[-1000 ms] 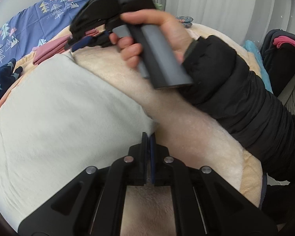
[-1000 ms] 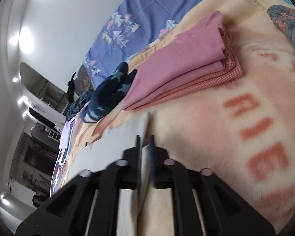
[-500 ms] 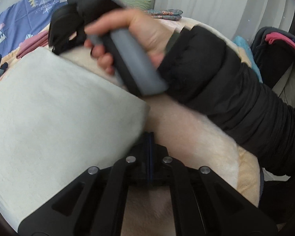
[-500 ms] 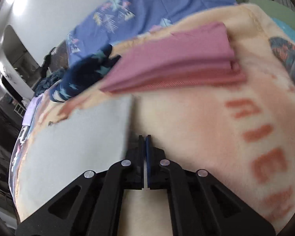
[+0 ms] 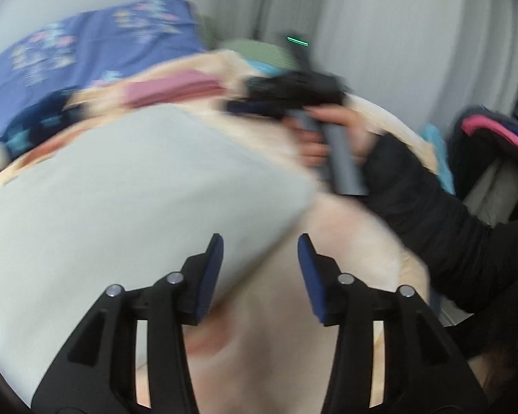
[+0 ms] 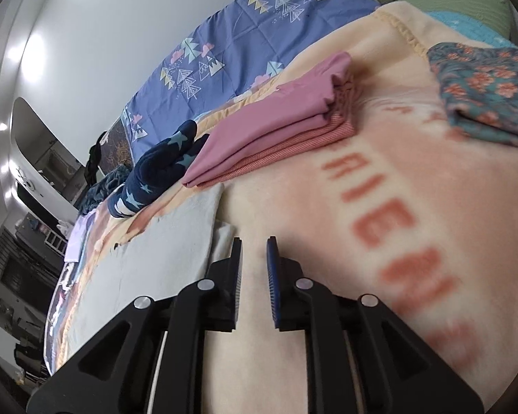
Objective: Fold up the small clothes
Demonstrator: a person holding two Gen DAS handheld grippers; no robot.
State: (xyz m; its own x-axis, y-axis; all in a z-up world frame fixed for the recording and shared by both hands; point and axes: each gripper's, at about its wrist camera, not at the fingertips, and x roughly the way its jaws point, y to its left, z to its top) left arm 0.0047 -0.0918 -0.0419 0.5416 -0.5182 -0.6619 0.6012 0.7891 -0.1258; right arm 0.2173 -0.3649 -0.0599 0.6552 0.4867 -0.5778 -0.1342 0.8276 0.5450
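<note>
A pale grey folded cloth (image 5: 127, 200) lies flat on the cream blanket (image 5: 293, 327). My left gripper (image 5: 260, 252) is open and empty, with the cloth's near corner just in front of its left finger. The left wrist view is blurred. My right gripper (image 6: 253, 253) is open a little and empty, beside the cloth's far corner (image 6: 176, 241). It also shows in the left wrist view (image 5: 293, 96), held by a hand above the blanket.
A folded pink stack (image 6: 276, 131) lies beyond the grey cloth, with a navy star-print garment (image 6: 159, 169) to its left and a floral folded piece (image 6: 490, 93) at the right. A blue patterned sheet (image 6: 241, 41) covers the bed behind. Dark clothes (image 5: 493, 138) hang at the right.
Both grippers have opened and let go of the grey cloth's corners. The cloth now lies flat, and both grippers have drawn back from it.
</note>
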